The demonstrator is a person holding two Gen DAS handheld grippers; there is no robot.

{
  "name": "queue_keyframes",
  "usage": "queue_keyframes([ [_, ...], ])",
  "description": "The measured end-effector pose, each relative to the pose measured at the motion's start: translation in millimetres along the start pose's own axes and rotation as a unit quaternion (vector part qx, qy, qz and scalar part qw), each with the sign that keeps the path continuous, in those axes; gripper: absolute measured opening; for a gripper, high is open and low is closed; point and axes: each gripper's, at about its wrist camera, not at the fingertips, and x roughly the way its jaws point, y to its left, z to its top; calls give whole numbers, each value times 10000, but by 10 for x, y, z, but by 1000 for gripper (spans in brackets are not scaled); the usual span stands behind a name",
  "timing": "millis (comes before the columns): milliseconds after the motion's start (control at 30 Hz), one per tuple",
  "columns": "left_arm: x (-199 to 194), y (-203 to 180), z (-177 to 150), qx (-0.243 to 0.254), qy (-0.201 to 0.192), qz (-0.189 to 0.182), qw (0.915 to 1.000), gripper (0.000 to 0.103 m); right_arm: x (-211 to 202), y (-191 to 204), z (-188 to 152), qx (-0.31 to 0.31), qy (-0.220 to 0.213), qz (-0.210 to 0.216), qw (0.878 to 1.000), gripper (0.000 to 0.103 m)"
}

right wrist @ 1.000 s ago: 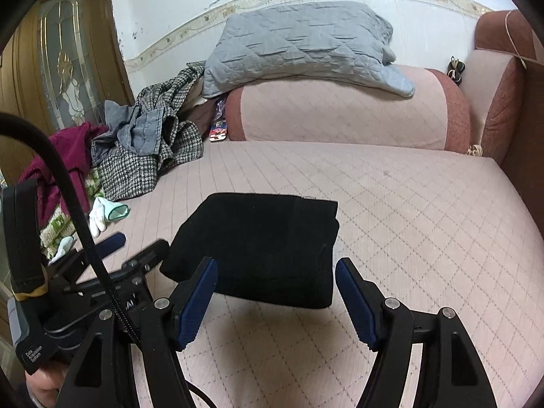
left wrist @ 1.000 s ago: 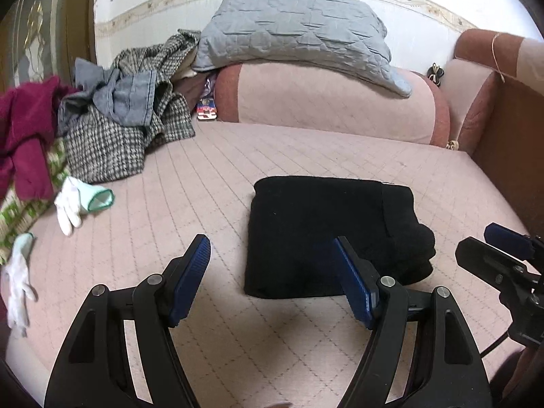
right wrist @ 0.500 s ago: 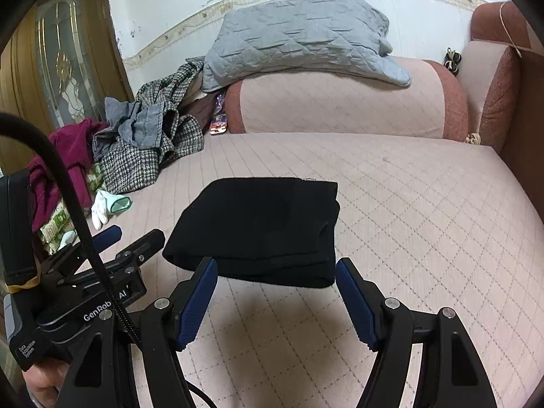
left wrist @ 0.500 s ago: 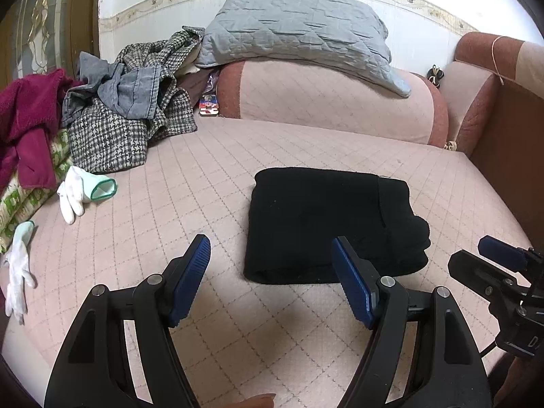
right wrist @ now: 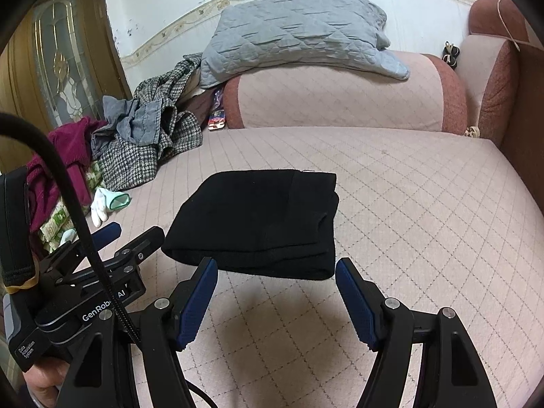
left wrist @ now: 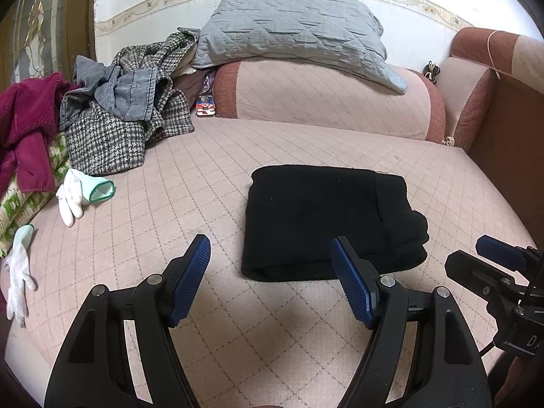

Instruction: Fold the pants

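The black pants point(left wrist: 326, 221) lie folded into a compact rectangle on the pink quilted bed point(left wrist: 204, 176). In the right wrist view the same pants point(right wrist: 261, 217) sit just beyond the fingertips. My left gripper point(left wrist: 270, 248) hovers open near the pants' front left edge, with nothing between its blue pads. My right gripper point(right wrist: 275, 265) is open too, in front of the pants' near edge and apart from the cloth. The right gripper point(left wrist: 489, 258) shows at the right edge of the left wrist view, and the left gripper point(right wrist: 136, 234) at the left of the right wrist view.
A heap of clothes point(left wrist: 112, 115) lies at the back left, with a checked coat, grey denim and a maroon garment point(left wrist: 27, 125). White gloves point(left wrist: 78, 193) rest on the left of the bed. A grey pillow point(left wrist: 292, 30) tops the pink bolster point(left wrist: 323, 95). A brown headboard point(left wrist: 510, 136) bounds the right.
Both grippers have drawn back slightly from the folded pants, which now appear a little farther away. The pants have not moved and both jaws stay open.
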Motion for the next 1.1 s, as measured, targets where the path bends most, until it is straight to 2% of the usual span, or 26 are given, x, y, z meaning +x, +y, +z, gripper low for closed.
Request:
queue_keyframes([
  [733, -2, 33, -6, -9, -28, -25, 10000, 75, 34, 5, -57, 83, 105, -29, 9999, 69],
  [967, -90, -2, -41, 35, -207, -142, 9997, 75, 16, -8, -92, 101, 135, -20, 9999, 69],
  [1100, -158, -37, -108, -22, -87, -250, 9996, 75, -47, -51, -98, 96, 113, -34, 9999, 69],
])
